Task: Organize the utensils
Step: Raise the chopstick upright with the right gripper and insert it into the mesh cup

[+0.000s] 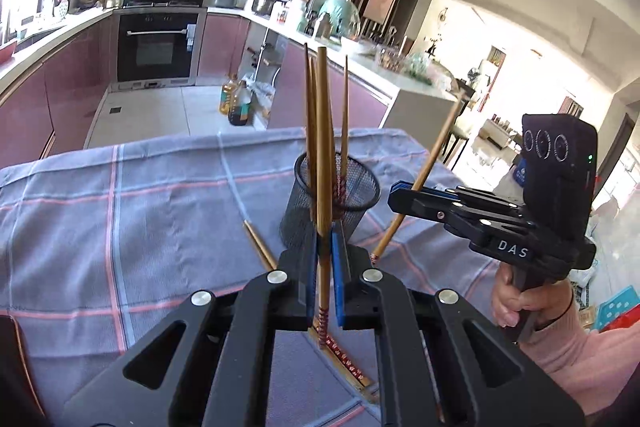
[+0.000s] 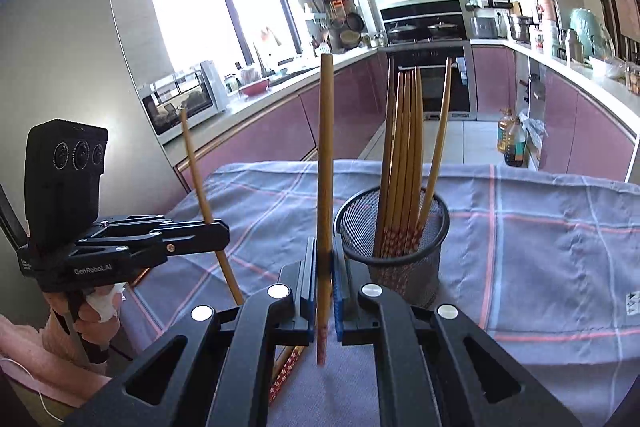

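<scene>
Most chopsticks are already standing in the mesh cup [image 2: 394,227] (mid-tabletop). The left gripper [image 1: 325,259] and the right gripper [image 2: 325,267] are each clenching one chopstick, while a couple are still lying on the cloth [image 1: 120,211].

Chopsticks mostly sorted

We see wooden chopsticks [image 2: 404,163] standing upright in the black mesh cup [image 2: 394,251]; two more chopsticks [image 1: 325,155] [image 2: 326,187] lifted near-vertical around its 7 o'clock.

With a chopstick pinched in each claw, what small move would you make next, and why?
Probably carry the left claw over the mesh cup and lower its chopstick in, patterned end down. Both claws are shut on chopsticks clear of the cloth, and the cup already holds several upright.
</scene>
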`<state>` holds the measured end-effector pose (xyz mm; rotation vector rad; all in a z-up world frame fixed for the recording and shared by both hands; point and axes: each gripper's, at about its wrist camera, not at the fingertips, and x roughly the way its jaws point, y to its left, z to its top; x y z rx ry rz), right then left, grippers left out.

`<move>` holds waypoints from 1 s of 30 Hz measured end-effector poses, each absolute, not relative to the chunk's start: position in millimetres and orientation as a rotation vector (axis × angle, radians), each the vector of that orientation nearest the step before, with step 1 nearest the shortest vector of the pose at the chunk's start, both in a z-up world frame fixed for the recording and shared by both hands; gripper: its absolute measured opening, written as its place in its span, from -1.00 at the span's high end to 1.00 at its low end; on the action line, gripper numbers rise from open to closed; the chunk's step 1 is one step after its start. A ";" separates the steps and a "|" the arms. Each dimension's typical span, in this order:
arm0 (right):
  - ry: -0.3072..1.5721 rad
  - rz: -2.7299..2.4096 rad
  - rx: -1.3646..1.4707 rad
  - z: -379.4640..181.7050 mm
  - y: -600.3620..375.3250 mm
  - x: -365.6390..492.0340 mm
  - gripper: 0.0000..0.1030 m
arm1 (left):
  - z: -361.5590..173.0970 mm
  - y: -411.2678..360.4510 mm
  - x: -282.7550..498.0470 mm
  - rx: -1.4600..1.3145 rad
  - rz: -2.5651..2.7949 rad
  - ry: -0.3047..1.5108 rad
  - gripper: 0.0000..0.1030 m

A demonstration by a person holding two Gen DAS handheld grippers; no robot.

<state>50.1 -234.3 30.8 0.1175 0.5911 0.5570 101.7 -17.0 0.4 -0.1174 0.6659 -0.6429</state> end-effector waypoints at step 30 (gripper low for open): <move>0.464 0.496 0.091 87.9 -252.5 93.3 0.89 | 64.2 -69.3 159.7 -0.090 -0.631 0.537 0.86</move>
